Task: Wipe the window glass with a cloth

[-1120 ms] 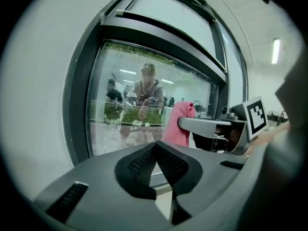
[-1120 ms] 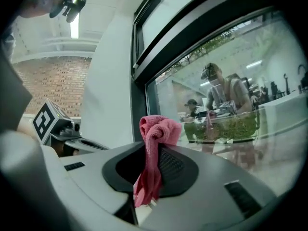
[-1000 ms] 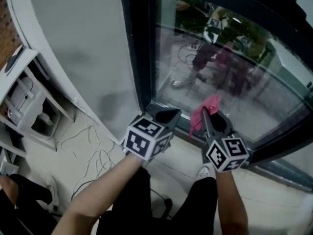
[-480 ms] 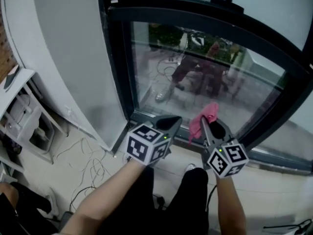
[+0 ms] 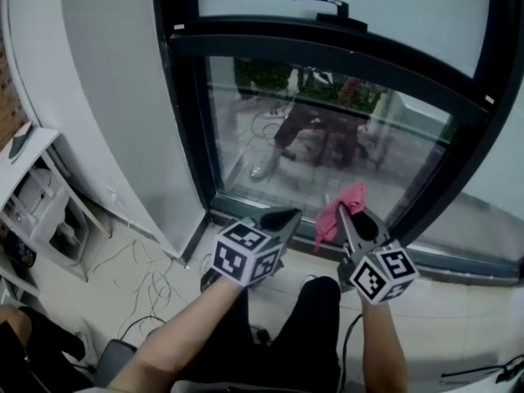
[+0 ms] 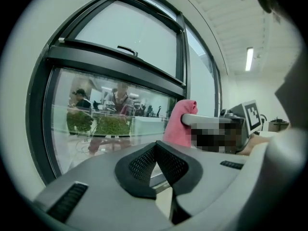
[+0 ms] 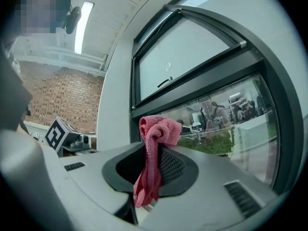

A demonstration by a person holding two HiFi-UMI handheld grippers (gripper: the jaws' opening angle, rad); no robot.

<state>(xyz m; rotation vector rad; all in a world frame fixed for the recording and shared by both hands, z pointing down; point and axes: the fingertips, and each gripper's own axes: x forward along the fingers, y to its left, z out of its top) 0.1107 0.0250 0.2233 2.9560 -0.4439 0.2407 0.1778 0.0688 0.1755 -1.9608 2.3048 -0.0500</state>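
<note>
A pink cloth (image 5: 338,209) (image 7: 153,157) is pinched in my right gripper (image 5: 350,208), bunched above the jaws and hanging down between them. It is held just in front of the lower pane of window glass (image 5: 327,146), low and near the sill. My left gripper (image 5: 282,217) is shut with nothing in it, side by side with the right one; its jaws meet in the left gripper view (image 6: 156,154). From there the cloth (image 6: 179,123) shows to the right. The glass (image 6: 106,114) (image 7: 226,119) reflects people and plants.
A thick black window frame (image 5: 184,113) with a handle (image 5: 321,5) on the upper sash surrounds the glass. A white wall (image 5: 106,88) stands at left, with a white rack (image 5: 37,195) and loose cables (image 5: 143,273) on the floor. The person's dark-trousered legs (image 5: 315,326) are below.
The head view has tilted up, so more of the upper frame and the handle shows. Both grippers keep their places relative to each other, with the cloth still held.
</note>
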